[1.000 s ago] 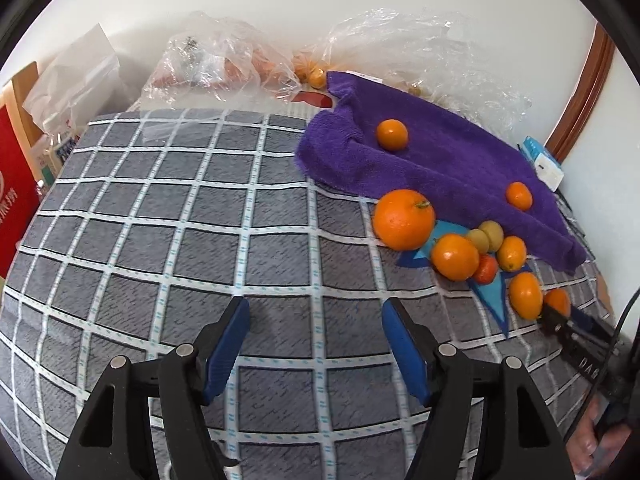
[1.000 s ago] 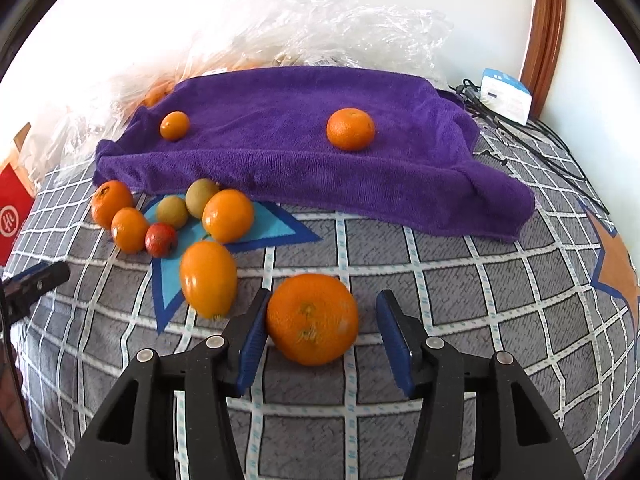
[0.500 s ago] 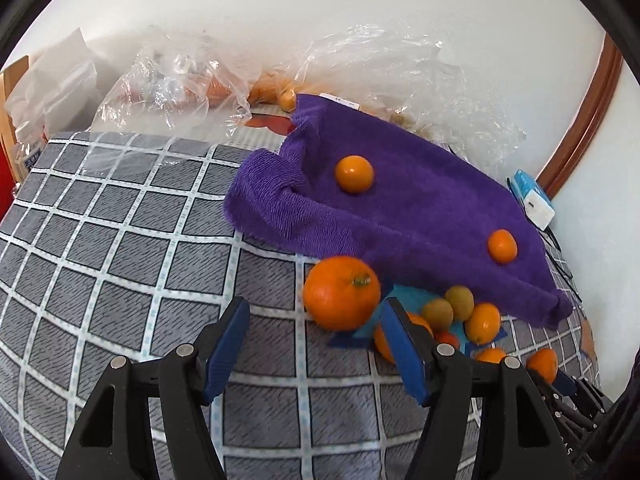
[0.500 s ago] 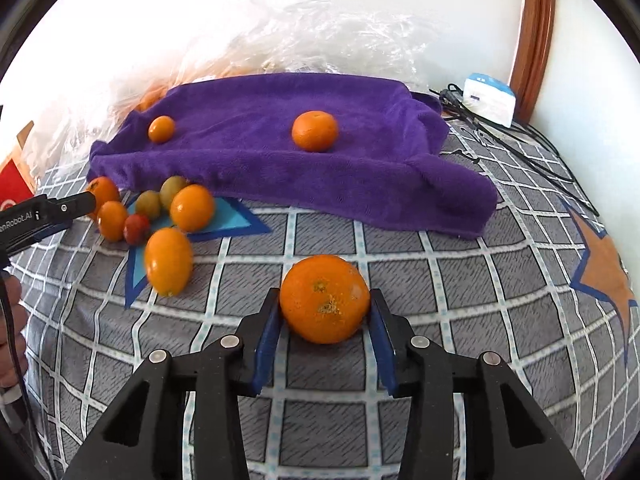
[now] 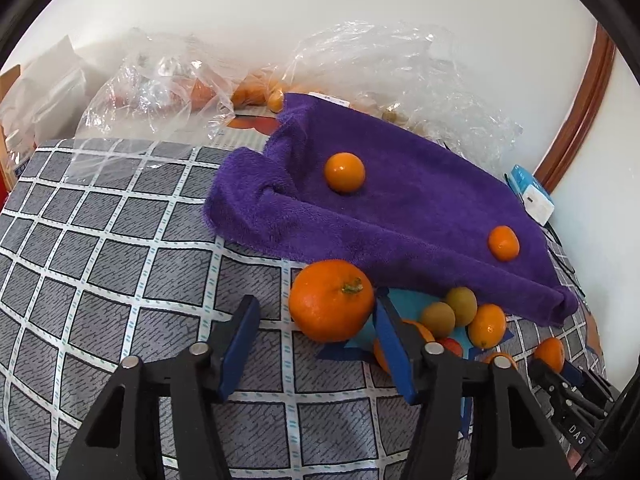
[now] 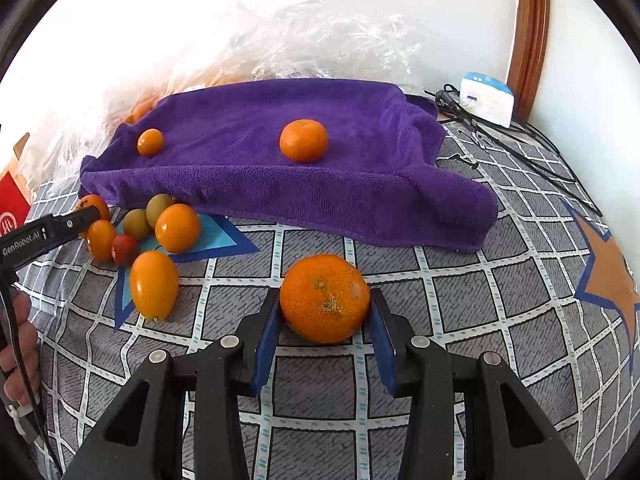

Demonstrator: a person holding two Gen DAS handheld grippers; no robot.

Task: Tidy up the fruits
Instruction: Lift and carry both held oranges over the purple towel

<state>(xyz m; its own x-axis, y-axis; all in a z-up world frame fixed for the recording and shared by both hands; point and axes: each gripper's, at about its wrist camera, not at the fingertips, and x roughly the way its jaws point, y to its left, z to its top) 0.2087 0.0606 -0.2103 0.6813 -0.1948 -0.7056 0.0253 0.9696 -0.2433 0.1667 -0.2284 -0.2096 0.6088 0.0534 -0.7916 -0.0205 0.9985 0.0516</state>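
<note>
Noted right tongs (image 6: pixel 325 320) clenched on a large orange (image 6: pixel 325 298) above the checked bedcover (image 6: pixel 460 292), just before the purple towel (image 6: pixel 280 168), and left tongs (image 5: pixel 316 344) released, gaping beside a stemmed orange (image 5: pixel 331 300) lying at the towel's near edge.

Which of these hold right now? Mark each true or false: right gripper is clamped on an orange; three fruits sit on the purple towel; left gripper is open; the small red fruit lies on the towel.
1. The right gripper is clamped on a large orange. True.
2. Three fruits sit on the purple towel. False: two, a small orange and a mandarin.
3. The left gripper is open. True.
4. The small red fruit lies on the towel. False: it sits in the pile in front of the towel.
</note>
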